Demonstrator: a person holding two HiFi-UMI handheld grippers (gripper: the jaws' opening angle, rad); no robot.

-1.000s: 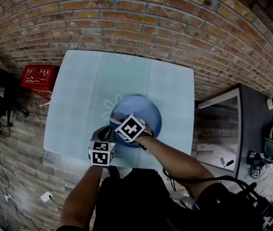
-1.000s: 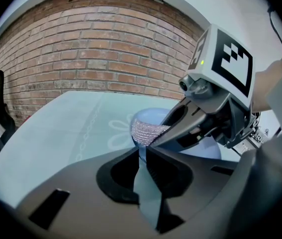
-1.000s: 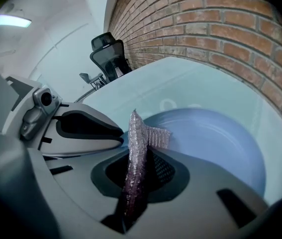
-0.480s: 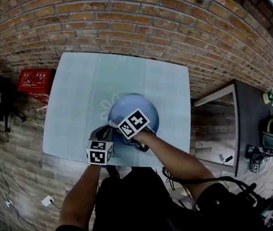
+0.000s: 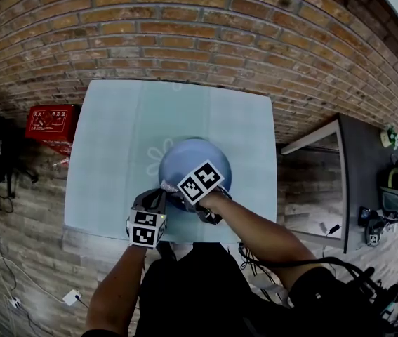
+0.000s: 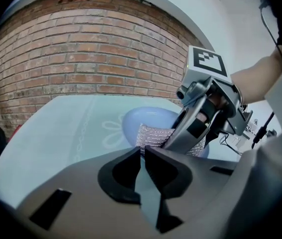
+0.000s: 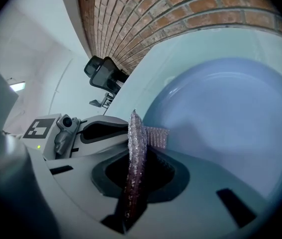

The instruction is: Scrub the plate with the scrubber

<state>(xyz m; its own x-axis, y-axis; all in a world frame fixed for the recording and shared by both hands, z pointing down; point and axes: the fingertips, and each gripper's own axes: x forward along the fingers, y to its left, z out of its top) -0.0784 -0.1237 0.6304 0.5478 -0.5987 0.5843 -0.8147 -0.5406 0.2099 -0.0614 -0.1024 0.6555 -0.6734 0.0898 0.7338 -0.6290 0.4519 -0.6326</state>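
Table (image 5: 114,132): scrubber (image 7: 133,168) between right fingers (image 7: 163,176)

No words can be read. The red box (image 5: 50,123) bears white print, too small to read. The left cube (image 5: 147,229) and right cube (image 5: 201,181) show black-and-white square markers.

A plate (image 5: 200,159) on the worktop's (image 5: 114,139) near middle, scrubber (image 6: 153,136) at the plate's near-left rim, brick wall (image 5: 199,34) beyond the far edge, box (image 5: 50,120) on the floor (image 5: 30,188) left.
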